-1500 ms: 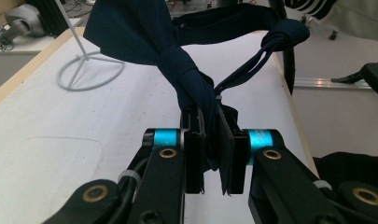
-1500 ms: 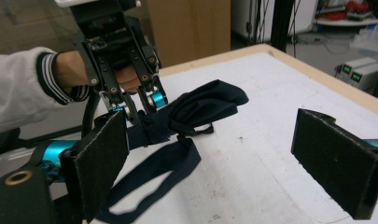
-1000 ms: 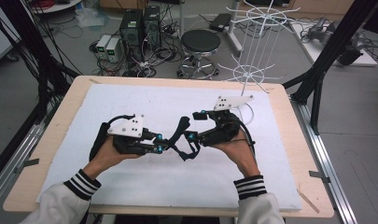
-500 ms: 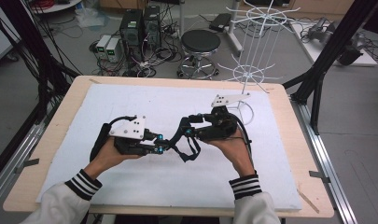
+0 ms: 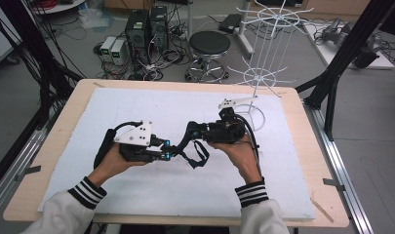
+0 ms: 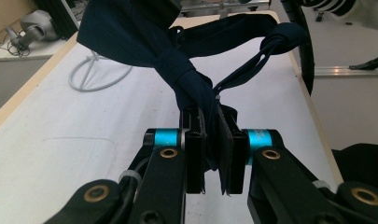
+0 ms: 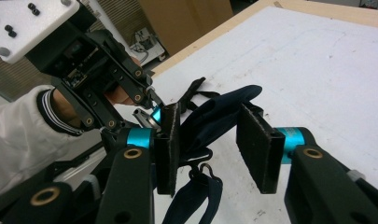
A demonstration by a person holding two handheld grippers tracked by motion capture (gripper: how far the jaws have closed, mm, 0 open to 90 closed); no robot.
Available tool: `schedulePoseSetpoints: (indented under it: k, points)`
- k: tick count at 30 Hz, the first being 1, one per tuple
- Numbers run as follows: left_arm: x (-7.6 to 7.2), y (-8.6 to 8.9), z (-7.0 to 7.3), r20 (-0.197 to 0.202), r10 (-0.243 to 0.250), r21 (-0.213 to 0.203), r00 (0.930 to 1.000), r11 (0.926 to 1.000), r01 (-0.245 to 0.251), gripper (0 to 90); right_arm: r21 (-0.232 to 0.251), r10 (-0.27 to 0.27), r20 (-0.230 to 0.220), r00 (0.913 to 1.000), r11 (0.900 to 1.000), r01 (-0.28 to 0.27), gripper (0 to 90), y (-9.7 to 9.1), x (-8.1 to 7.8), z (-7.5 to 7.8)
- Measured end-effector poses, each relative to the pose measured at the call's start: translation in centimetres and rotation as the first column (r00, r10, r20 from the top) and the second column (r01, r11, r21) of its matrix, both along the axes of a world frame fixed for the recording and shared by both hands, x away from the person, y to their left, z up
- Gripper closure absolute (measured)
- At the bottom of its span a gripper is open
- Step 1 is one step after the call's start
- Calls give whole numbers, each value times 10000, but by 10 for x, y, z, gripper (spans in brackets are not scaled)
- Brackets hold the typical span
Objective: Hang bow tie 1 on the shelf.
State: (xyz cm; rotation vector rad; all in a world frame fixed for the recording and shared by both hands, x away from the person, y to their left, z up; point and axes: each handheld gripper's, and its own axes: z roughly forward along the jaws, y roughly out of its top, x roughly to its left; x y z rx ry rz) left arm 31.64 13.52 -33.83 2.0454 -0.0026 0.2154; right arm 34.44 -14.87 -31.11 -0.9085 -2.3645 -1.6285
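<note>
The dark blue fabric piece with straps (image 5: 192, 146) was held above the white mat (image 5: 136, 102), stretched between the two grippers near the middle of the table (image 5: 312, 161). The left gripper (image 5: 165, 152) was clamped tight on one folded part of the cloth, as seen in the left gripper view (image 6: 210, 140). The jaws of the right gripper (image 7: 214, 147) had just been closing around another fold (image 7: 214, 116), but the pads were not yet pressed on it. The step in hand was judged to be the second grasp. Next, the jaws needed to be closed fully, before the piece was carried to the white wire rack (image 5: 263, 73).
</note>
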Motion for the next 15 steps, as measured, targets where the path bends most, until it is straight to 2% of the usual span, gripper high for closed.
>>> schedulePoseSetpoints:
  k: [1,2,4,6,8,10,15]
  points:
    - [0,0,0,35,-22,38,10000,10000,22,823,0,0,0,10000,10000,0,597,0,0,0]
    - [0,0,0,51,-24,71,10000,10000,24,824,20,-17,-117,9999,10000,17,643,0,0,0]
    - [0,-1,-1,37,-13,88,10000,10000,13,824,1,-25,-126,9999,10000,25,669,1,0,0]
    - [0,-2,-1,55,-13,114,10000,9999,12,826,-56,11,-102,9999,10000,-12,755,1,-1,0]
    - [0,-2,-2,79,-29,177,10000,9998,28,826,-84,26,-68,10000,10000,-26,780,2,-1,0]
    - [0,-2,-2,54,-24,177,10000,9998,23,826,-236,8,130,9999,9997,-5,820,3,-3,1]
    - [1,-2,-2,15,8,94,10000,10000,-8,825,-397,86,526,9986,9992,-65,834,3,-6,3]
